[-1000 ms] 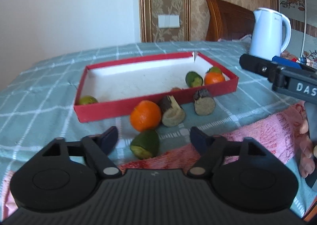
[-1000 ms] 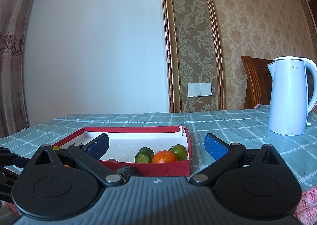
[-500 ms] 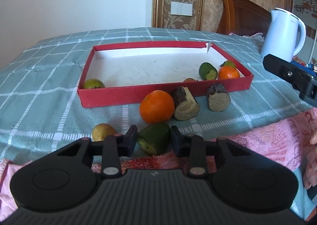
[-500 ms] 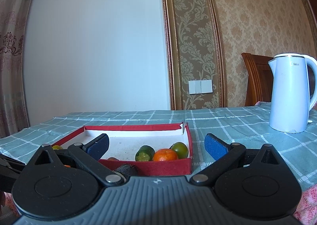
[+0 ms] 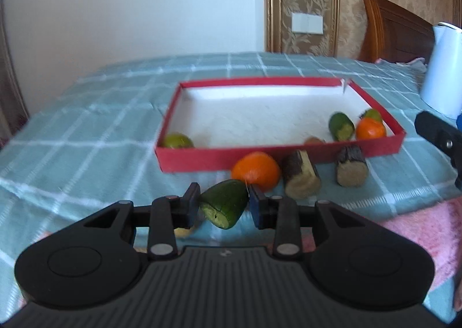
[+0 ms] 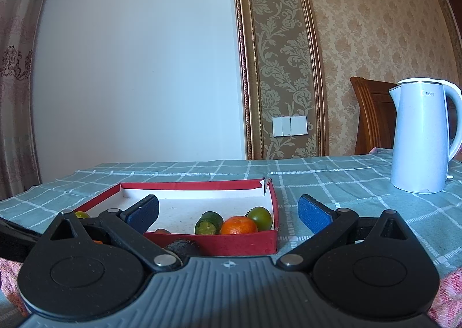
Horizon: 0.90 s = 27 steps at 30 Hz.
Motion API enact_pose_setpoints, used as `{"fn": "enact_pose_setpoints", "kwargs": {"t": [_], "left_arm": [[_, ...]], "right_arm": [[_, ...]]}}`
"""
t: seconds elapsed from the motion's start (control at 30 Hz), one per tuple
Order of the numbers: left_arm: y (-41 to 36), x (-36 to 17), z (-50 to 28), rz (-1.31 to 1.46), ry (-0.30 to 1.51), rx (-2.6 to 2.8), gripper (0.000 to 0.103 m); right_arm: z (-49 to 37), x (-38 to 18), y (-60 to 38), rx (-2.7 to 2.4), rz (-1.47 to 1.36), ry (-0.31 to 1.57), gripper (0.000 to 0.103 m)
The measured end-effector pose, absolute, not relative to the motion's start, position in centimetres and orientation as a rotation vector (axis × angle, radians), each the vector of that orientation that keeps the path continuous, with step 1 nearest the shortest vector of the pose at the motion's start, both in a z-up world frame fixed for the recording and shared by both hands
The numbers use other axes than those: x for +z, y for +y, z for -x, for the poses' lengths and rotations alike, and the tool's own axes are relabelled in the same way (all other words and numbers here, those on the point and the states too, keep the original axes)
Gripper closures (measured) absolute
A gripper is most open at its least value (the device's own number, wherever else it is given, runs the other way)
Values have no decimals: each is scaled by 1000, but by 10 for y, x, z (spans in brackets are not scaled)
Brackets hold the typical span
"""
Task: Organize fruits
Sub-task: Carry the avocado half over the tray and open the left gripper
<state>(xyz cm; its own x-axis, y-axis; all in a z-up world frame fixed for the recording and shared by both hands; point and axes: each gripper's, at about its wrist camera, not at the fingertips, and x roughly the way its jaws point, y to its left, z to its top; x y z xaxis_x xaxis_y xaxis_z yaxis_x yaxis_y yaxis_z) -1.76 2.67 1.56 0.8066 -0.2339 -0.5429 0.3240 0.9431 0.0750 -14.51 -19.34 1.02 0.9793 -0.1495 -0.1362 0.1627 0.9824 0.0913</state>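
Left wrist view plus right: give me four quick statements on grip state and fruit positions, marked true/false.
1. The left gripper is shut on the cut green fruit. True.
2. The right gripper holds an orange. False: its fingers are spread wide with nothing between them.
3. The big orange lies inside the red tray. False: it sits on the cloth in front of the tray's near wall.
4. A small orange and a green cut piece lie in the tray's right corner. True.
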Motion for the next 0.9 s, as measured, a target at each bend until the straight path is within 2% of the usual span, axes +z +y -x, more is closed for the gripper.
{"fn": "enact_pose_setpoints", "kwargs": {"t": [0.53,0.9], "left_arm": [[-2,45,3,-208,448,-247,71],[-28,45,-48,-257,422,-167,70]], "right_arm": [[144,10,-194,-160,-103,131,0],[144,9,-194,-156,-106,134,0]]}}
